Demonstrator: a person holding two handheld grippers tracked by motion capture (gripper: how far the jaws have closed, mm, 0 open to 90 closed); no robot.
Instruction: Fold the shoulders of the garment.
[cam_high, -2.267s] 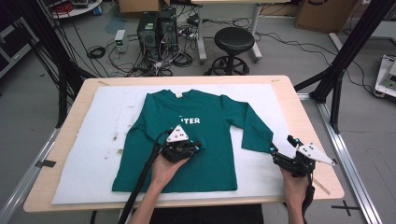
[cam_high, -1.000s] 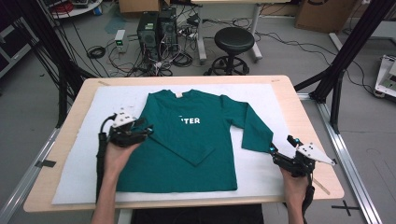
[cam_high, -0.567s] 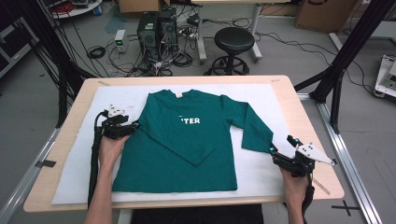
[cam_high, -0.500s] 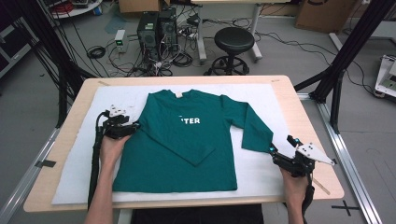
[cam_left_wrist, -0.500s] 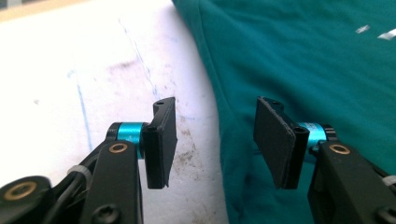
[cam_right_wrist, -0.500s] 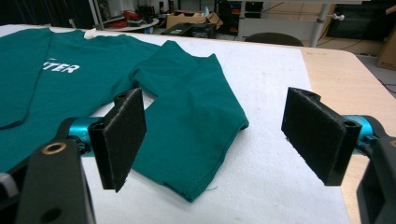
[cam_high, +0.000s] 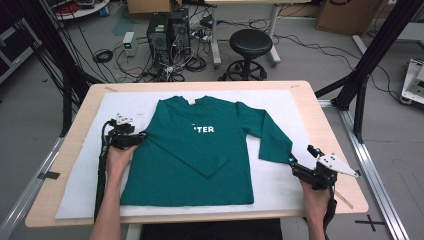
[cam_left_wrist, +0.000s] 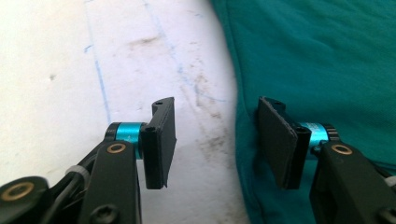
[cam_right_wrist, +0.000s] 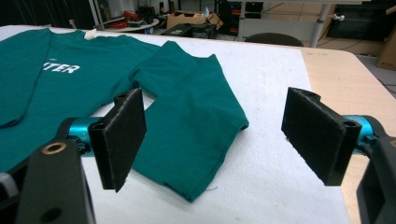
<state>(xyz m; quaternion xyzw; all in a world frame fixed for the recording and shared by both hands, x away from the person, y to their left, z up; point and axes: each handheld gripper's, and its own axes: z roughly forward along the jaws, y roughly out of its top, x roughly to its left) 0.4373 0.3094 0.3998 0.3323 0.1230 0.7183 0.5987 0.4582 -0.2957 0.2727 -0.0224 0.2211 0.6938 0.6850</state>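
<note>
The green shirt (cam_high: 200, 150) lay flat on the white mat (cam_high: 80, 185) covering the wooden counter (cam_high: 345, 165), its left sleeve folded across the chest so the white lettering was cut to "TER"; its far sleeve (cam_right_wrist: 187, 126) lay bent back near the right claw (cam_right_wrist: 212, 140), whose felt-faced jaws stood wide apart with nothing between them. The left claw (cam_left_wrist: 217, 140), jaws just opening and empty, straddled the shirt's soft edge; close up the mat showed smudges and blue lines, which the high view blurred away.
</note>
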